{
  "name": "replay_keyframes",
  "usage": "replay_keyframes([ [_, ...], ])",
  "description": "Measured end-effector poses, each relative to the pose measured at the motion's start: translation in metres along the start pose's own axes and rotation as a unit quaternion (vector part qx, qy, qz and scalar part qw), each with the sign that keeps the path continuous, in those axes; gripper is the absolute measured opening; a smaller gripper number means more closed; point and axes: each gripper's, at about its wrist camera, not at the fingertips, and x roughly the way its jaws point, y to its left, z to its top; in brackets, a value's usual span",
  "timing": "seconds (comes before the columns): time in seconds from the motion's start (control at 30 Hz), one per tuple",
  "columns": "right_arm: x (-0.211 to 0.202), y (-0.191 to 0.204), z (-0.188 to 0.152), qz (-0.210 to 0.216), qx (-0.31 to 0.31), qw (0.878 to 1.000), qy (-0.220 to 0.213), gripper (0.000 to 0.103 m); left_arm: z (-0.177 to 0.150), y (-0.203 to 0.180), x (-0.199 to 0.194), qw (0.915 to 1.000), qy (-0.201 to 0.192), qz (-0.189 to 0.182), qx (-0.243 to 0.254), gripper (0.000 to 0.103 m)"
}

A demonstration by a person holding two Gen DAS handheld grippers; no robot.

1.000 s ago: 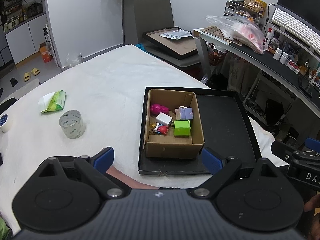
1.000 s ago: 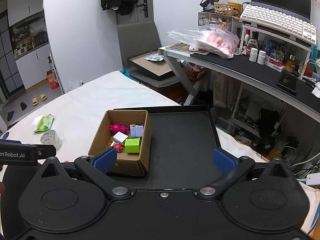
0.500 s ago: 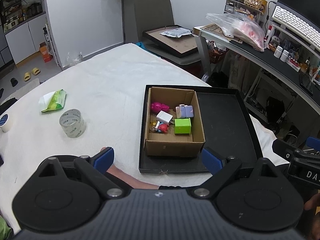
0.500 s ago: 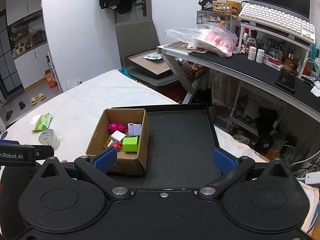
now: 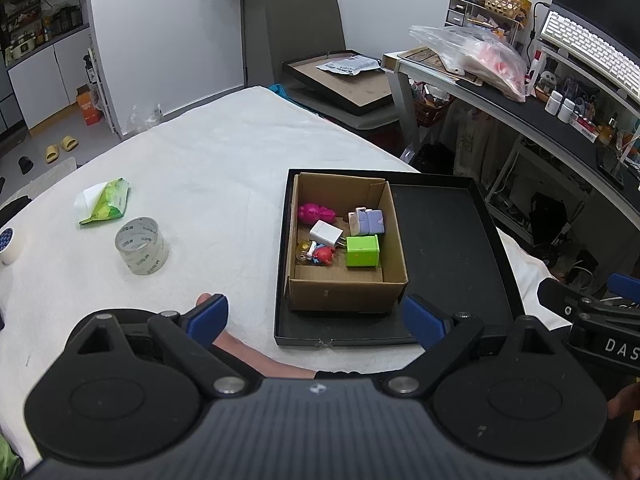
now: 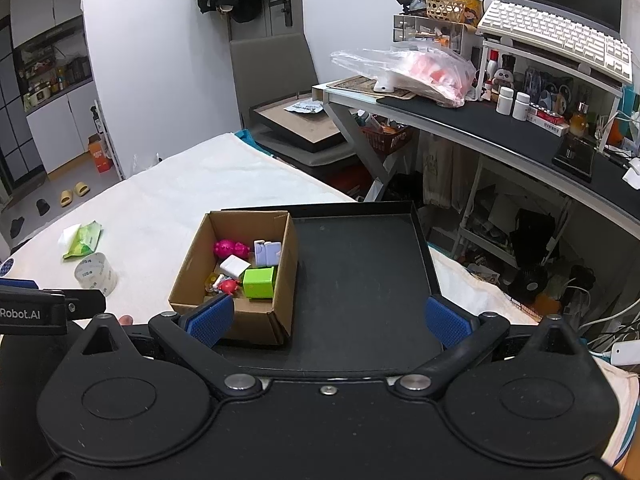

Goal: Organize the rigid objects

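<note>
A small cardboard box sits in the left part of a black tray on the white-covered table. Inside lie a pink toy, a white charger, a lilac block, a green cube and a small red figure. My left gripper hovers open just short of the tray's near edge. My right gripper is open above the tray's near side, its left fingertip over the box's near corner. Neither holds anything.
A clear tape roll, a green wipes packet and a white roll lie on the table to the left. A person's finger rests below my left gripper. A cluttered desk stands on the right.
Both grippers have drifted slightly, so the box and tray sit a little lower and nearer in view. Both stay open, and nothing in the box has moved.
</note>
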Motion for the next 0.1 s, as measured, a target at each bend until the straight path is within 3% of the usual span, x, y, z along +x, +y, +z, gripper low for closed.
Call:
replay_keyframes([
  [0.1,0.0024,-0.0007,-0.0009,0.0,0.003,1.0,0.001,0.103,-0.0007,0.0,0.0015,0.9999,0.0,-0.009,0.008,0.094],
])
